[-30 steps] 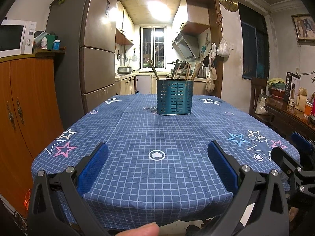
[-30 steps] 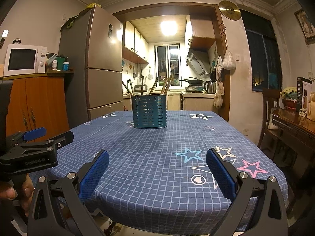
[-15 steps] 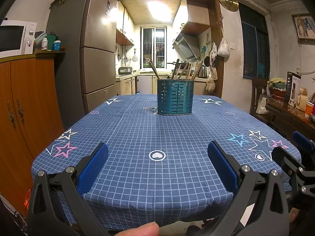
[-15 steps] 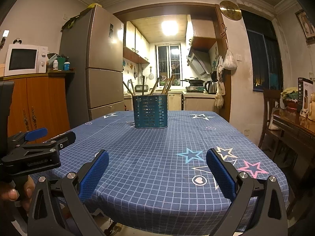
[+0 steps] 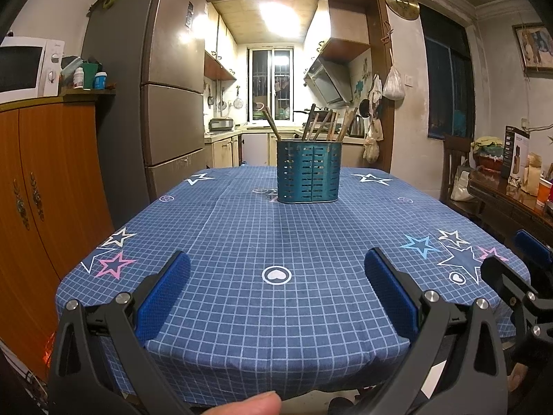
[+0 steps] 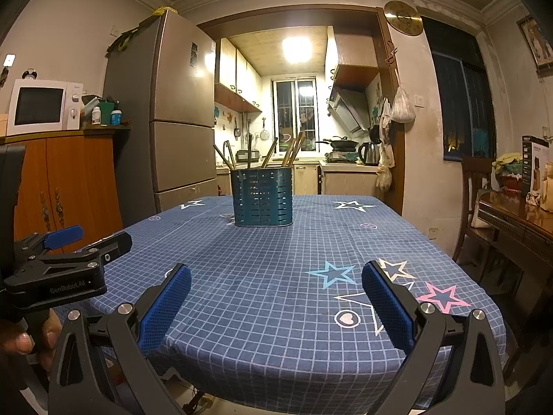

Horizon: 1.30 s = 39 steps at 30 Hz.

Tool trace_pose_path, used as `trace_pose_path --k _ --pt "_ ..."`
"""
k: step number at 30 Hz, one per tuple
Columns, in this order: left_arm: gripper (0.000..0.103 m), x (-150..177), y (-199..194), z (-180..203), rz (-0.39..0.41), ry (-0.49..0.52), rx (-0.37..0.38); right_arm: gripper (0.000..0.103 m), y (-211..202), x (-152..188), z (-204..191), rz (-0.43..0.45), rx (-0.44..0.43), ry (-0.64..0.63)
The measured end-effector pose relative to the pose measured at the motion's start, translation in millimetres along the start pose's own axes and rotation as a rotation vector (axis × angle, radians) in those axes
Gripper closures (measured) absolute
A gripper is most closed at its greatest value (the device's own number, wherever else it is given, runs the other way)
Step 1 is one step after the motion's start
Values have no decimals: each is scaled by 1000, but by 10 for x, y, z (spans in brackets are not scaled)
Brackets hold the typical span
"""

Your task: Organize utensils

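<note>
A teal slotted utensil holder point(image 5: 308, 172) stands upright near the far end of the table; it also shows in the right wrist view point(image 6: 262, 196). Several wooden chopsticks point(image 5: 325, 124) and utensil handles point(image 6: 273, 154) stick out of its top. My left gripper point(image 5: 276, 287) is open and empty, held over the near table edge, far from the holder. My right gripper point(image 6: 276, 294) is open and empty, also at the near edge. Each gripper shows at the side of the other's view.
The table wears a blue checked cloth with stars point(image 5: 276, 235). A wooden cabinet point(image 5: 41, 186) with a microwave and a fridge point(image 5: 166, 103) stand to the left. A chair point(image 6: 473, 190) and a cluttered side table point(image 6: 518, 214) stand to the right.
Both grippers have drifted very slightly; the holder sits a touch further right in each view. Nothing was gripped or released.
</note>
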<state>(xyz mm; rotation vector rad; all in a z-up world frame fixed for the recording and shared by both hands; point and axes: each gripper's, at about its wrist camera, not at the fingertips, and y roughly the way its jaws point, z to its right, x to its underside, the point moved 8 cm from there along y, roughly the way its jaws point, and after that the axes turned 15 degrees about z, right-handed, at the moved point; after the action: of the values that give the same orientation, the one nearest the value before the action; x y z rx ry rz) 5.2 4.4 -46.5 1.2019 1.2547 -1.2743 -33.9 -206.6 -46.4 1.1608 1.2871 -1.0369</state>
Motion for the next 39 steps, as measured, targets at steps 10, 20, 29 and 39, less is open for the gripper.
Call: trace_pose_path --k 10,20,29,39 --pt "6 -19 4 41 3 5 4 5 0 -1 14 0 -1 -1" --pt "6 -30 7 67 1 6 8 5 -2 -10 26 -2 1 3" --pt "6 -17 18 54 -5 -4 3 5 -14 -15 25 4 -6 4" --pt "6 -1 30 50 -8 -15 4 5 -26 -22 39 7 -9 5"
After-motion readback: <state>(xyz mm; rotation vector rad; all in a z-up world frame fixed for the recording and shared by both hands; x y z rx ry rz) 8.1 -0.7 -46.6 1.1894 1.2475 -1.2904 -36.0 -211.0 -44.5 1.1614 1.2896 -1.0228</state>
